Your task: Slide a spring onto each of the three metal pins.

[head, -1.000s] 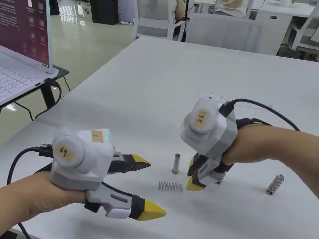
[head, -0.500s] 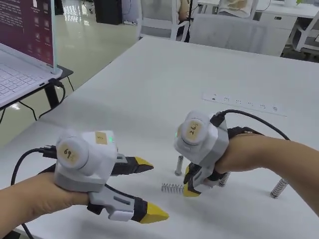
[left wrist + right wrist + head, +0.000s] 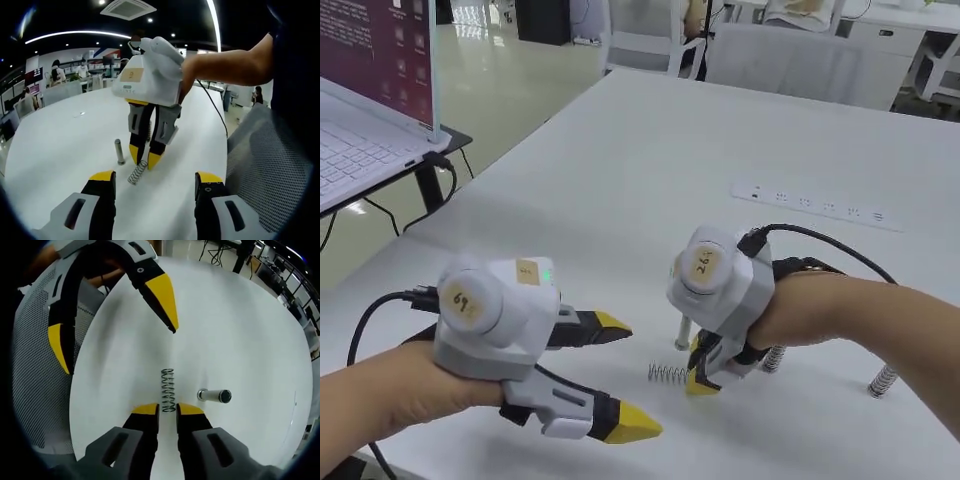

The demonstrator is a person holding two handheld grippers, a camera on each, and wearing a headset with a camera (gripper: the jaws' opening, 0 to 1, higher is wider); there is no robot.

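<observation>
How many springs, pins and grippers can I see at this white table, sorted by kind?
Spring lying flat: 1
Springs standing up: 2
Bare metal pin: 1
Grippers: 2, the left gripper and the right gripper
Total: 6

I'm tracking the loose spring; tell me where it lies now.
In the head view the loose spring lies flat on the table, one end between the right tool's tips, beside the bare upright pin.
</observation>
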